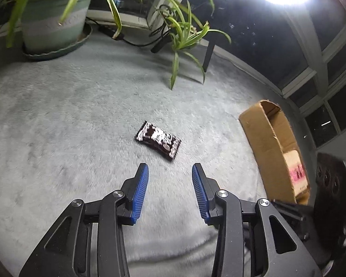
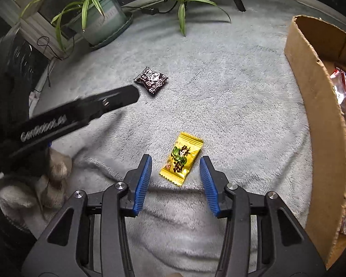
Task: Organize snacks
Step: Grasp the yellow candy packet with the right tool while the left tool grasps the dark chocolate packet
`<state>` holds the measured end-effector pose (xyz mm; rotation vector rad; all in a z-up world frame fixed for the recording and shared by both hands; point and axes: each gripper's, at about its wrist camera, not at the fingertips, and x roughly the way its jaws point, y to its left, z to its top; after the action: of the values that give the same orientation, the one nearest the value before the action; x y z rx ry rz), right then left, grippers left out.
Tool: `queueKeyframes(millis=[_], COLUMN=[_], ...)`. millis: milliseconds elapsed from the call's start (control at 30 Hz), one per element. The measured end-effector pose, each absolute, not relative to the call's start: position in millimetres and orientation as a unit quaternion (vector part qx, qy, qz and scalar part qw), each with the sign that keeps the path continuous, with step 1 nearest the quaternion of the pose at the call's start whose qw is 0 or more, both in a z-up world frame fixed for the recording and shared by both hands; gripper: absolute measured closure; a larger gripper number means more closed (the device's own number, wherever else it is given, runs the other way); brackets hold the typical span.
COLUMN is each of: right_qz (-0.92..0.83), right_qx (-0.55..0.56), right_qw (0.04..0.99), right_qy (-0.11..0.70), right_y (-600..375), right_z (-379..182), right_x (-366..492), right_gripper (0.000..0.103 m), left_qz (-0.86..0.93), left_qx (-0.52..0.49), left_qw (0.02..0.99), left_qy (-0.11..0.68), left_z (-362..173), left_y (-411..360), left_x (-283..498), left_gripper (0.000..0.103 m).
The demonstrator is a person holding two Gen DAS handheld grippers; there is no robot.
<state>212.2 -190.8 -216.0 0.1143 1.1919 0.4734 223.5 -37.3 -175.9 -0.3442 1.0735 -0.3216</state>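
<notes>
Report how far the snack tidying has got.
Done: several wrapped snacks already lie in the cardboard box. In hand: nothing is gripped yet; the right claw is open with the yellow packet between its pads, untouched, and the left claw is open just short of the dark packet. Left: both packets still lie on the grey blanket and need boxing.

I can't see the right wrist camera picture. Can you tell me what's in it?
The open right gripper hangs over a yellow candy packet on a fuzzy grey blanket, not squeezing it. A dark candy packet lies farther off, near the left gripper, and a cardboard box of snacks stands at the right.
</notes>
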Motion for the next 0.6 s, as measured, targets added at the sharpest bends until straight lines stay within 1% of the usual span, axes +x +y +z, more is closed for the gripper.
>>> queueKeyframes(millis=[200, 500, 600], right_qz=[0.214, 0.215, 0.209], right_qx=[0.019, -0.015, -0.041], right_qw=[0.811, 0.816, 0.818], right_qy=[0.544, 0.537, 0.534], right_y=[-178, -175, -172], right_z=[-217, -215, -215], right_x=[213, 215, 216], right_gripper=[0.057, 0.057, 0.068], left_qz=[-0.146, -0.132, -0.128], left_qx=[-0.142, -0.080, -0.055], left_qw=[0.833, 0.844, 0.847], left_qy=[0.514, 0.514, 0.514], left_z=[-185, -188, -188], left_y=[-47, -66, -73], left_x=[242, 261, 266], left_gripper=[0.066, 0.066, 0.066])
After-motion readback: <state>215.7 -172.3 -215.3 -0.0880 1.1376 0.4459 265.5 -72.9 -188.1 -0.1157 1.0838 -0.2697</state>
